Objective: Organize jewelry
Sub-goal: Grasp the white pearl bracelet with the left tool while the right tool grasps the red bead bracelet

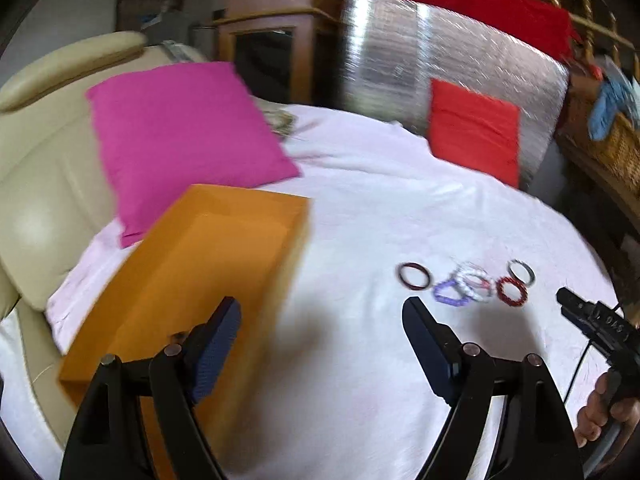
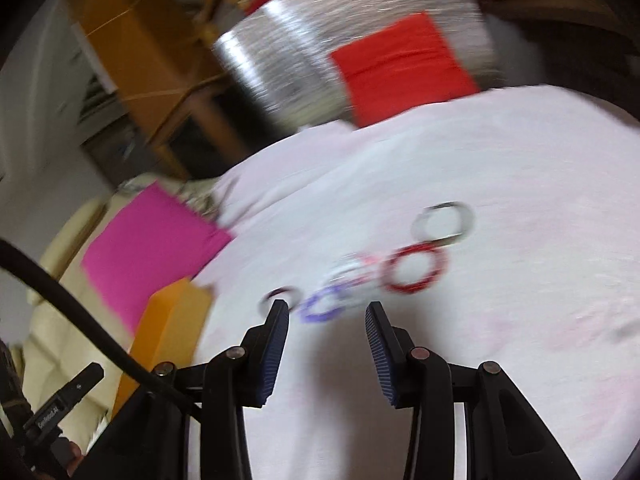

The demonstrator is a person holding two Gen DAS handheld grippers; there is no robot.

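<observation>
**A:** Since the left wrist view comes first: left gripper [image 1: 322, 312] gapes wide, empty, over the sheet [image 1: 360, 208] beside the orange box [image 1: 192, 280]. Bangles [image 1: 466, 282] lie clustered further right.

**B:** Right view's blurry. Right gripper [image 2: 327, 310] partly open, empty, near the purple bangle [image 2: 322, 304]. They overlap, so I reckon it could snag two.

On the bed sheet [image 1: 360, 208], the bangles [image 1: 466, 282] lie in a bunch to the right of the box [image 1: 192, 280], with one pillow [image 1: 180, 136] behind the box.
</observation>
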